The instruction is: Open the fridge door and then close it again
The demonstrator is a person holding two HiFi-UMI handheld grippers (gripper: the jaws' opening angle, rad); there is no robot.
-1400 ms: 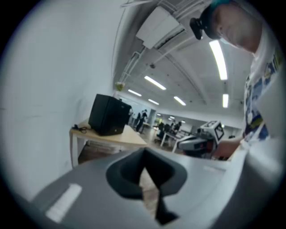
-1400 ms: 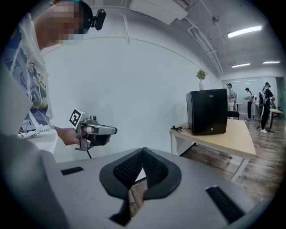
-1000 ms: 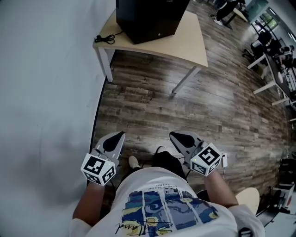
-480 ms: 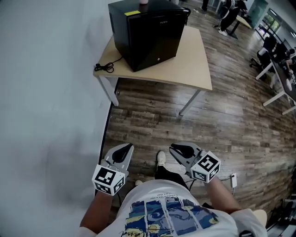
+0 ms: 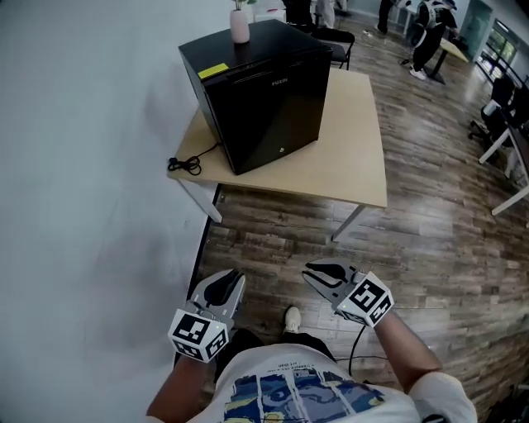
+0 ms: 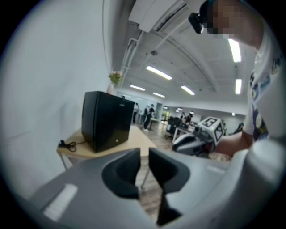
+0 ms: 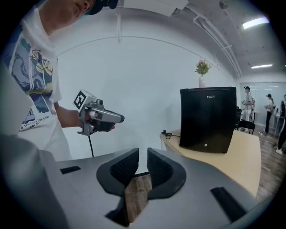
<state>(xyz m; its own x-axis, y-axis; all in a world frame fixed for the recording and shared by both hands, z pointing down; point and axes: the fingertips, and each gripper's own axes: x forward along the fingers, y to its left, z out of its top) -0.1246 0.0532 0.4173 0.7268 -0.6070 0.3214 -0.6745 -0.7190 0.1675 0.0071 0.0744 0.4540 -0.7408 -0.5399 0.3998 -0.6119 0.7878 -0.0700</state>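
A black mini fridge stands on a light wooden table against the white wall, its door closed. It also shows in the left gripper view and the right gripper view. My left gripper hangs over the wooden floor well short of the table, with only a narrow slit between its pads. My right gripper is level with it, also far from the fridge. Its jaws are opening, and only floor shows between the pads.
A small vase with flowers sits on top of the fridge. A coiled black cable lies on the table's left corner. The white wall runs along the left. Desks, chairs and people fill the far right background.
Both grippers have advanced across the floor towards the table. The fridge, cut off at the top edge before, now shows whole with the vase on it.
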